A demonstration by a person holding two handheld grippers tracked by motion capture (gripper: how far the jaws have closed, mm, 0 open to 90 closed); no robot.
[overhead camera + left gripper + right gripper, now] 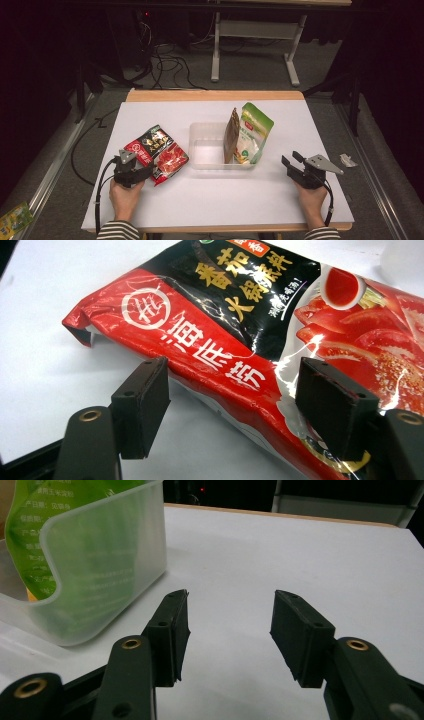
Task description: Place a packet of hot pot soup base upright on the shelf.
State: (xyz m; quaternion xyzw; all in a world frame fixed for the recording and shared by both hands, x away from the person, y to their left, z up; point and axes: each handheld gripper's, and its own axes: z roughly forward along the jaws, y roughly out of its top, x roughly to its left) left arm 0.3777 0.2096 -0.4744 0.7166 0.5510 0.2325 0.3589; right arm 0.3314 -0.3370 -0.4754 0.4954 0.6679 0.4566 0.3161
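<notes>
A red and black food packet (160, 150) lies flat on the white table (225, 200), left of a clear plastic bin (205, 126). My left gripper (146, 170) stands open at the packet's near edge. In the left gripper view the packet (240, 330) runs between the two wide jaws, and the left pad (142, 405) stands clear of it over the bare table. A brown pouch (231, 135) and a green and white pouch (252, 132) stand in the bin's right end. My right gripper (291, 158) rests open to the right of the bin, nothing between its fingers (230, 605).
The bin's wall (100, 580) with the green pouch (50, 510) behind it is close on the right gripper's left. The bin's left half holds nothing. Cables and a metal stand (216, 50) lie beyond the table's far edge. A small green packet (15, 217) lies on the floor.
</notes>
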